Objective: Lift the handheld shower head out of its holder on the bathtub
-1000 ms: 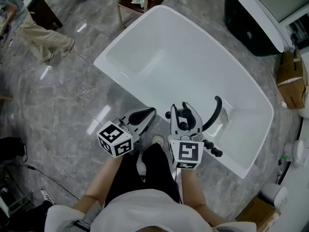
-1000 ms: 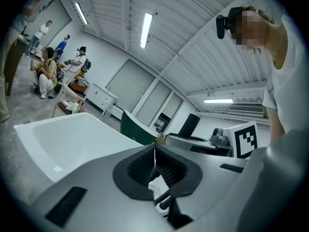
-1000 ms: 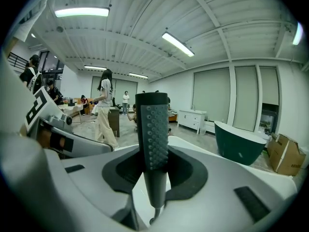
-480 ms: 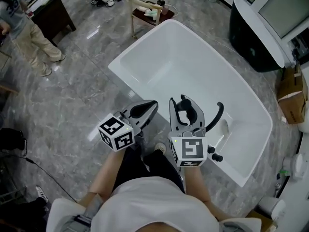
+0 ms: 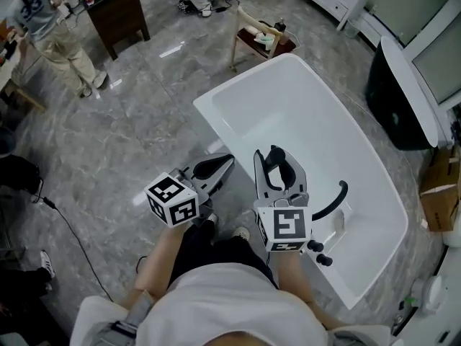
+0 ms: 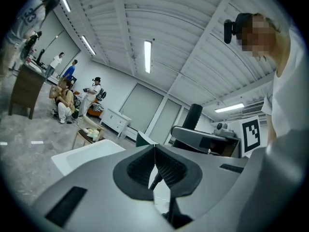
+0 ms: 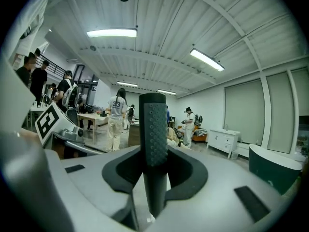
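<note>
At far left of the head view, a person in a numbered jersey is standing on the grey marble floor, just beside a dark desk. A black cable is trailing across the floor lower down.

Left gripper is pointing out ahead of the wearer, marker cube nearest the camera. From above, its tips are sitting right at the near rim of the white bathtub. In the left gripper view its jaws are clenched together, with the pads meeting at the tips and nothing between them.

A small wooden side table is standing just past the tub's far end.

Right gripper is hanging over the tub's near rim, just beside the left one and not touching it. Its jaws are grasping the shower head. In the right gripper view the black dimpled handle is standing upright between the pads, which are pressing on it from both sides. So the shower head is sitting in the right jaws, up above the tub. I can't pick out the holder itself.

A black hose is curving out to the right of that gripper, over the tub's near inside corner. Black fittings are sticking up from the rim just right of the right marker cube.

Further right, a black-sided tub is standing well apart from the white one. A cardboard box is sitting at the frame edge.
</note>
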A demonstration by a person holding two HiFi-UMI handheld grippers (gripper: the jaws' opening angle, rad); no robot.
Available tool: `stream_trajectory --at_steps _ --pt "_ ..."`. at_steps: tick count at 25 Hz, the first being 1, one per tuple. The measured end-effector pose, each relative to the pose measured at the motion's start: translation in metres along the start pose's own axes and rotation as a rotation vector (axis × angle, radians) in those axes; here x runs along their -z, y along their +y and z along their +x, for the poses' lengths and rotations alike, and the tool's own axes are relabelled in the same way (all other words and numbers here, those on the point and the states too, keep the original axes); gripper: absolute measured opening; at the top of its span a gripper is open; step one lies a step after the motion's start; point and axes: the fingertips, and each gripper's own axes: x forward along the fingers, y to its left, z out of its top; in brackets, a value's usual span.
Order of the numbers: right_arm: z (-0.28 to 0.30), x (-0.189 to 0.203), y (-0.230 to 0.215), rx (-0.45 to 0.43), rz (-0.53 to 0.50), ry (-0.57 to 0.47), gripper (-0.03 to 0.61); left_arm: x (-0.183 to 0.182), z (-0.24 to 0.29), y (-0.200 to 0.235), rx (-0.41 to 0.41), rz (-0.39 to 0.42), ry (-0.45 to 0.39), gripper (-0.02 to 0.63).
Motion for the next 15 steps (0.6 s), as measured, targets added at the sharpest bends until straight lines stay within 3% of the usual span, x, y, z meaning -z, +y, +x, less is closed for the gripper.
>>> stream_trajectory --at_steps 15 --pt "0.051 -0.024 0.102 -0.276 -0.048 -0.042 0.127 -0.023 -0.093 0.048 -0.227 -0.006 -0.124 0.012"
